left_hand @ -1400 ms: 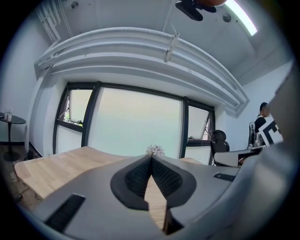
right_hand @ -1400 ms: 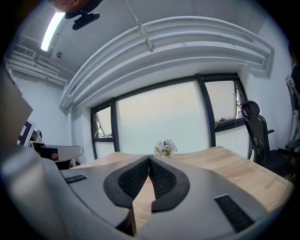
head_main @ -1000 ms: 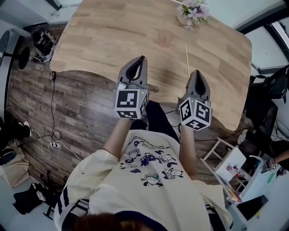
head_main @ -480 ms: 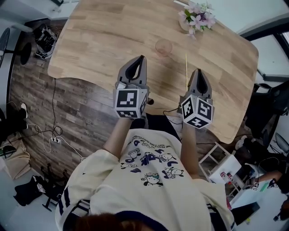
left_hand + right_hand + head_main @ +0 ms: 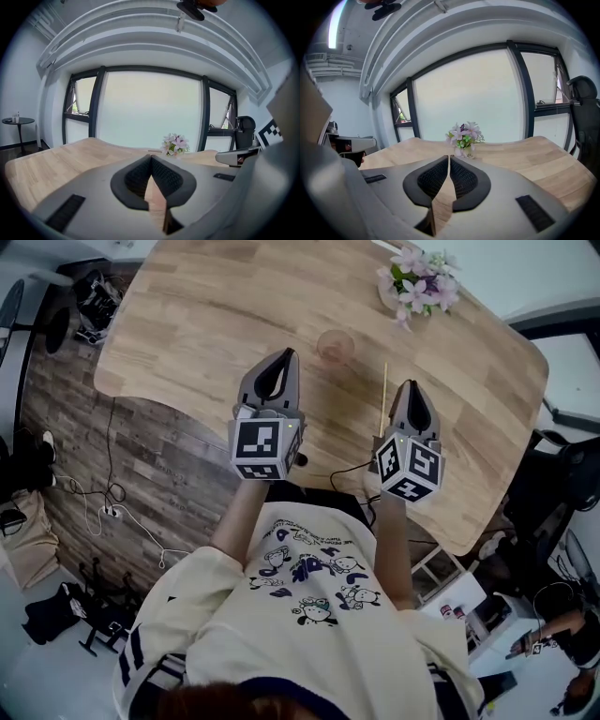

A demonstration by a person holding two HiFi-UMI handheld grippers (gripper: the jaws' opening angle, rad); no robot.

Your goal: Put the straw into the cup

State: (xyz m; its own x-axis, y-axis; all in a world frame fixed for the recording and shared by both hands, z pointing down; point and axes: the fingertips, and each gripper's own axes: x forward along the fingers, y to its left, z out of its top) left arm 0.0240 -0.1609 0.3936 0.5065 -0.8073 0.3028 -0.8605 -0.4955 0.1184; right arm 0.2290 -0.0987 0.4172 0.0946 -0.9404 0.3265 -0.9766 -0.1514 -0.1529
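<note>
Pale wooden tabletop (image 5: pixel 206 315), dark plank floor (image 5: pixel 141 465) left of it with cables (image 5: pixel 108 512), black-framed windows (image 5: pixel 150 112) beyond its far edge, white ribbed ceiling (image 5: pixel 140 42) above, black chair (image 5: pixel 585 108) at its right.

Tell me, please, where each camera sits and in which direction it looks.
Head view: on the person's head, looking steeply down at the wooden table, pink cup and straw; shows the person's shirt, left gripper and right gripper.
Left gripper view: on the left gripper, looking level across the table toward the windows; shows its own jaws, together.
Right gripper view: on the right gripper, facing likewise; shows its own jaws, together.
Shared: all three show the flowers.
</note>
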